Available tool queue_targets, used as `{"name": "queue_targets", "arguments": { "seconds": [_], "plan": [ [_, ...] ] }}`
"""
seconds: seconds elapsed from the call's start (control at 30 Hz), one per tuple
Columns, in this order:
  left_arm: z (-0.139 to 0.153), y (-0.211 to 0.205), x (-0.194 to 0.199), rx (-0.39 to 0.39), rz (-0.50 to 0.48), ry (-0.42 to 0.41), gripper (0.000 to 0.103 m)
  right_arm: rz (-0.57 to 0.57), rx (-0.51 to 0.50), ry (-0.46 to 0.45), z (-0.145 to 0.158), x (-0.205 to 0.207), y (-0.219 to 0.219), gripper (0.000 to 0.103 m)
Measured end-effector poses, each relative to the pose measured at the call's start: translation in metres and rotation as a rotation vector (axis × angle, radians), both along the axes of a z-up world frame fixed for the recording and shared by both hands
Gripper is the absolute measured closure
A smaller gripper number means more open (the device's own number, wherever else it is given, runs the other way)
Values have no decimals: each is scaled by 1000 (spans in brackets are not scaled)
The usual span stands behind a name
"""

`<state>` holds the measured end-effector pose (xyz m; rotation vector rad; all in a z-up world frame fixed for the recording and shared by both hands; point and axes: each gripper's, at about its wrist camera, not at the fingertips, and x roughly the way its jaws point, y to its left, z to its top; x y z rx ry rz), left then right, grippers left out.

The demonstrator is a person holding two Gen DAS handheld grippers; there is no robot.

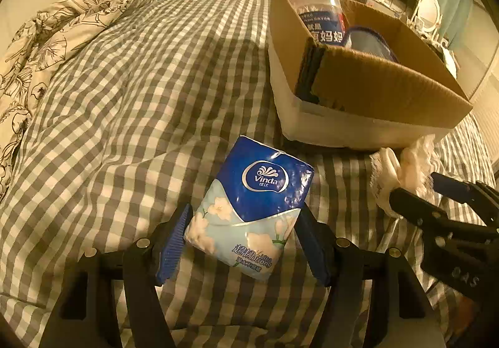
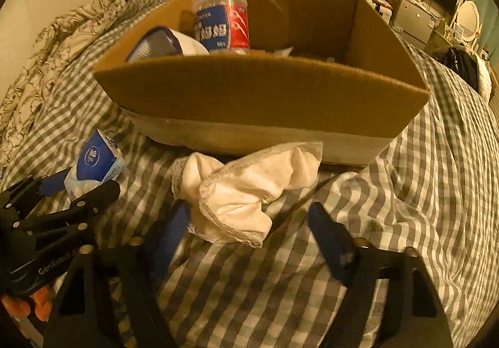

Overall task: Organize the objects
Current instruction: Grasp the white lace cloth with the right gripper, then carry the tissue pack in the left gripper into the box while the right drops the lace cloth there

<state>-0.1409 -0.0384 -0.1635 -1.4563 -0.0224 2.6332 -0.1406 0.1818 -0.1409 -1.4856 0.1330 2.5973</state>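
Sitting on the gingham bedsheet [image 1: 131, 104] is a blue Vinda tissue pack [image 1: 249, 210], and the left gripper [image 1: 241, 242] is closing on it, blue pads touching both sides, so it's looking clamped. The right gripper [image 2: 249, 235] is hanging over a crumpled white cloth [image 2: 246, 189] with its jaws spread wide, one finger brushing the cloth's edge, nothing grabbed. Both things are lying just in front of the cardboard box [image 2: 262, 98], which is already holding a clear jar with a blue and red label [image 2: 221, 20] and something blue-rimmed I can't identify. A floral duvet [image 1: 46, 36] is bunching up at the far left.
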Motion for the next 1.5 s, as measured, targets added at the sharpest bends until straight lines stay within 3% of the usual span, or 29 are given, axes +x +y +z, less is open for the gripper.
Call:
{"name": "queue_targets", "arguments": {
  "seconds": [0.17, 0.27, 0.47, 1.07, 1.5],
  "plan": [
    [-2, 0, -4, -3, -2, -9, 35, 4, -18, 3, 2, 2, 0, 68],
    [-1, -2, -1, 2, 6, -5, 35, 7, -16, 13, 4, 6, -1, 78],
    [7, -5, 5, 11, 13, 4, 35, 1, -39, 57, 18, 19, -1, 89],
    [46, -3, 46, -31, 2, 68, 35, -17, -60, 205, 75, 72, 4, 92],
    [102, 21, 44, -2, -58, 168, 35, 2, -24, 310, 126, 91, 7, 92]
  ]
}}
